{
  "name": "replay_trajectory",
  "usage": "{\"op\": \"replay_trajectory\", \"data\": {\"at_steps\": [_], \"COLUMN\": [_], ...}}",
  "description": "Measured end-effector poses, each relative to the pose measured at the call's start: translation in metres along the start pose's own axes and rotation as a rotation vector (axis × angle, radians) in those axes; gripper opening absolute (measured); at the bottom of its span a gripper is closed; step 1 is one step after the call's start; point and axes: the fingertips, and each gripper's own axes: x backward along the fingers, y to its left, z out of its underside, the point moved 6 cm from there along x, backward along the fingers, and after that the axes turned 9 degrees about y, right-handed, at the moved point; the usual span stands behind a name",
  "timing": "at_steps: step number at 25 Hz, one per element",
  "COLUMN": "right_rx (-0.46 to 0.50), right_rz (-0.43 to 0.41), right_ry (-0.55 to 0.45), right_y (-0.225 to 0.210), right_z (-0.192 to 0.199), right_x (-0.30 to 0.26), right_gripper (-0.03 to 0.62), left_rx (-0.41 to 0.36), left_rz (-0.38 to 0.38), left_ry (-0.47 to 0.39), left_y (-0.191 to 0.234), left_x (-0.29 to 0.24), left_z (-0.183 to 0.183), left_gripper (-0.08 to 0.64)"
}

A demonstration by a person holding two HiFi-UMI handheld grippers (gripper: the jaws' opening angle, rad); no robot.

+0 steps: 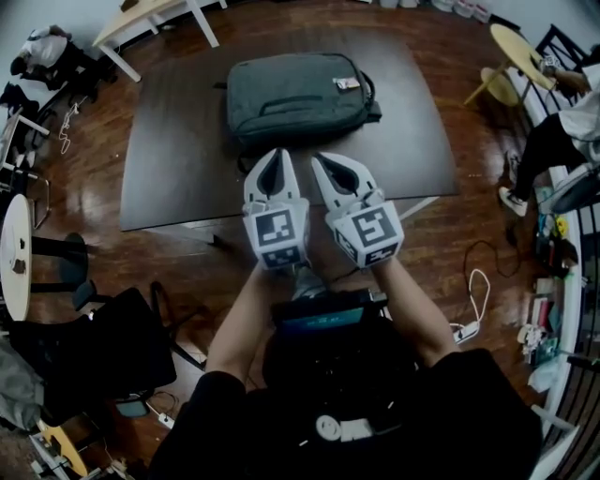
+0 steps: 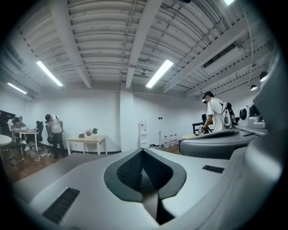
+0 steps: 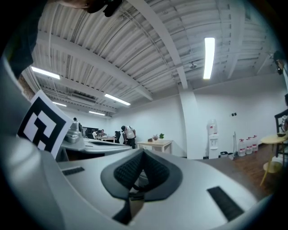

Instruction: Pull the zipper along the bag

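A dark grey bag [image 1: 295,98] lies flat on the far half of a dark table [image 1: 178,178], with a small white tag [image 1: 347,83] near its right end. I cannot make out its zipper pull. Side by side over the table's near edge, just short of the bag, are my left gripper [image 1: 275,155] and right gripper [image 1: 319,159]. Both point toward the bag and touch nothing. The left gripper [image 2: 142,151] has its jaws closed to a point with nothing between them. So does the right gripper [image 3: 144,152]. Neither gripper view shows the bag.
A white table [image 1: 150,19] stands beyond the far left corner, and a round yellow table [image 1: 516,42] at the far right. A person [image 1: 562,131] sits at the right. A black chair [image 1: 103,347] is at my lower left, and cables [image 1: 478,291] lie on the floor.
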Motion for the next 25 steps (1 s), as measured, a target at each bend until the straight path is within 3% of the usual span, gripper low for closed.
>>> {"op": "replay_trajectory", "data": {"at_steps": [17, 25], "right_rx": [-0.002, 0.014], "right_rz": [0.014, 0.044], "right_ry": [0.068, 0.079], "right_y": [-0.009, -0.01], "right_z": [-0.005, -0.006], "right_x": [-0.119, -0.155], "right_gripper": [0.009, 0.009], "left_rx": [0.052, 0.058], "left_rz": [0.002, 0.025], "left_ry": [0.056, 0.057], "left_y": [0.099, 0.126], "left_x": [-0.078, -0.105], "left_z": [-0.003, -0.004], "left_gripper": [0.002, 0.002]}}
